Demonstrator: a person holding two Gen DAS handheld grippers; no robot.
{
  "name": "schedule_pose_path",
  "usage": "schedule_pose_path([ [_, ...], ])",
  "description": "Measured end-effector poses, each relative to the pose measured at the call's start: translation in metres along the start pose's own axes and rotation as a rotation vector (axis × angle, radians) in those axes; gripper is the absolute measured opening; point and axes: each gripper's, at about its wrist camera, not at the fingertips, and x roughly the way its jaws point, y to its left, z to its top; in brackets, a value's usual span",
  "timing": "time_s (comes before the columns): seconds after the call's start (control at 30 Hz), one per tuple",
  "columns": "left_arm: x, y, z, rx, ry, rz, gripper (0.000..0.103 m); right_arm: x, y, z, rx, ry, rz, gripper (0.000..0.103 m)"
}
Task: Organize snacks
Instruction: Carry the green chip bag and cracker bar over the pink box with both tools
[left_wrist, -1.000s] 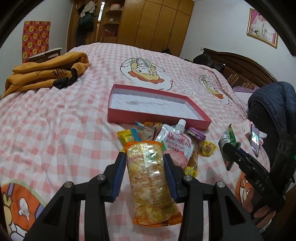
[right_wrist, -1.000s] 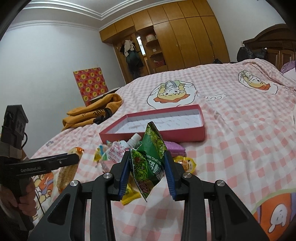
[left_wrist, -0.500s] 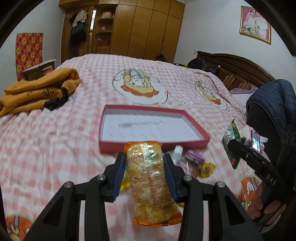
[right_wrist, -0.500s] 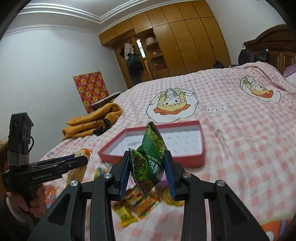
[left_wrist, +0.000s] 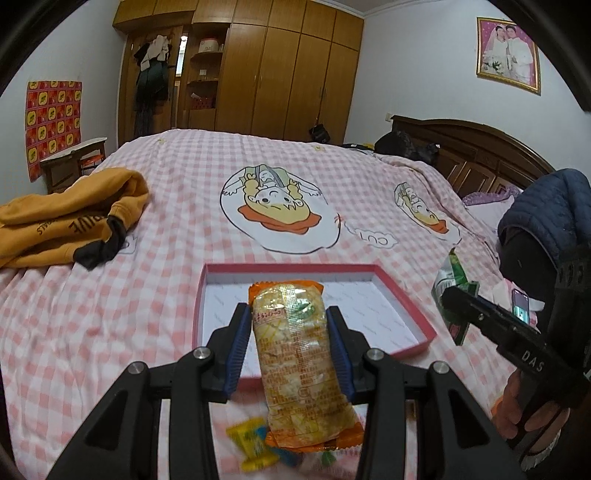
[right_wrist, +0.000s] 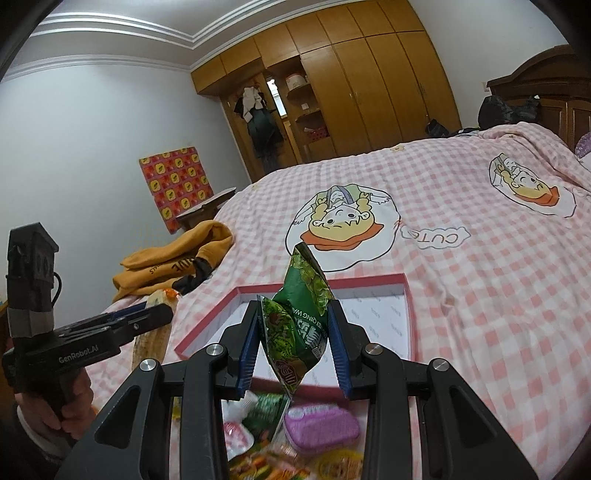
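Note:
My left gripper (left_wrist: 290, 345) is shut on a long orange-edged cracker pack (left_wrist: 295, 354), held above the near edge of the shallow red box (left_wrist: 413, 317) on the bed. My right gripper (right_wrist: 293, 341) is shut on a green snack bag (right_wrist: 301, 321), raised over the near side of the same red box (right_wrist: 406, 295). The box's white floor is bare. Below the right gripper lies a pile of loose snacks, among them a purple packet (right_wrist: 321, 424). A yellow sweet (left_wrist: 253, 443) lies under the left gripper. Each gripper shows in the other's view: the right gripper (left_wrist: 458, 295), the left gripper (right_wrist: 155, 310).
An orange hoodie (left_wrist: 70, 218) lies at the bed's left side. A dark jacket (left_wrist: 550, 210) and a phone (left_wrist: 520, 312) sit at the right. The pink checked bedspread (left_wrist: 184, 184) stretches back to wooden wardrobes (left_wrist: 280, 77).
Both grippers have risen and moved forward from the snack pile toward the red box, each carrying its pack. The snack pile has dropped to the bottom of both views.

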Motion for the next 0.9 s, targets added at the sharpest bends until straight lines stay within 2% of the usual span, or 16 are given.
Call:
schedule_pose_path([
  [0.23,0.038,0.0,0.017,0.003,0.012,-0.001,0.043,0.039,-0.01,0.02,-0.035,0.025,-0.008,0.036],
  [0.37,0.07,0.003,0.024,0.007,0.038,0.005,0.043,0.074,-0.023,0.026,-0.033,0.077,-0.002,0.036],
  [0.63,0.118,0.015,0.016,-0.03,0.095,0.018,0.043,0.12,-0.036,0.004,-0.041,0.207,-0.019,0.036],
  [0.9,0.13,0.016,0.008,-0.024,0.125,0.026,0.044,0.135,-0.028,-0.003,-0.095,0.265,-0.014,0.036],
])
